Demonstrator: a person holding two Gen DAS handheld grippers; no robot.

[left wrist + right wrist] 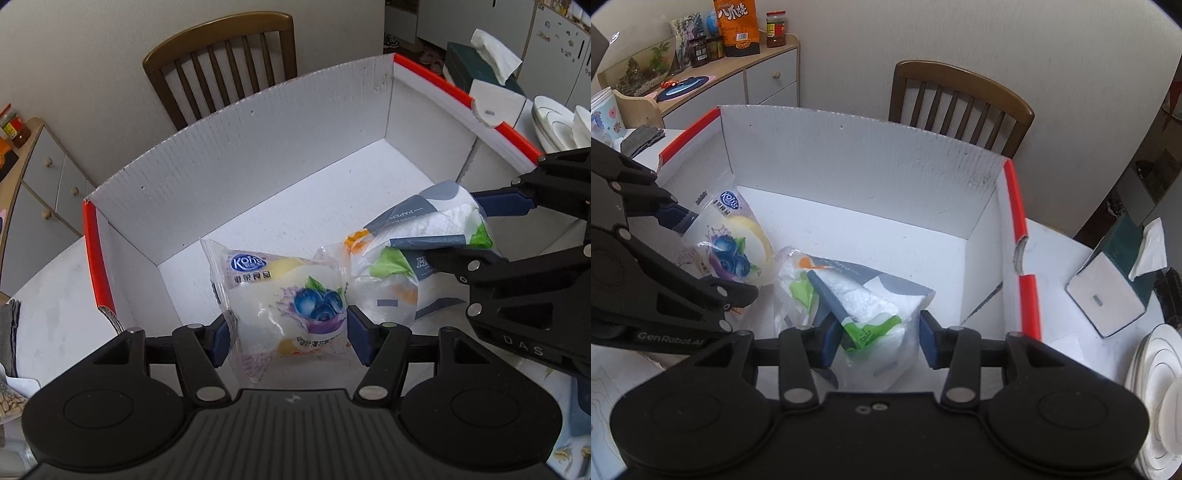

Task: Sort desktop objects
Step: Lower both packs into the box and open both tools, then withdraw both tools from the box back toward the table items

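Now we release into the white box [258, 155]: left claw [286, 334] straddles the blueberry snack pack [288, 295], right claw [877, 341] the tissue pack [871, 306], pads loosened; we should widen fully, then lift straight out.

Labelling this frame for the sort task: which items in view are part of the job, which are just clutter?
In play:
- blueberry snack packet, between the left tool pads
- tissue pack, between the right tool pads
- white box with red edges, under both

Clutter:
- wooden chair
- green tissue box
- stacked plates
- jars on the cabinet
- grey cloth
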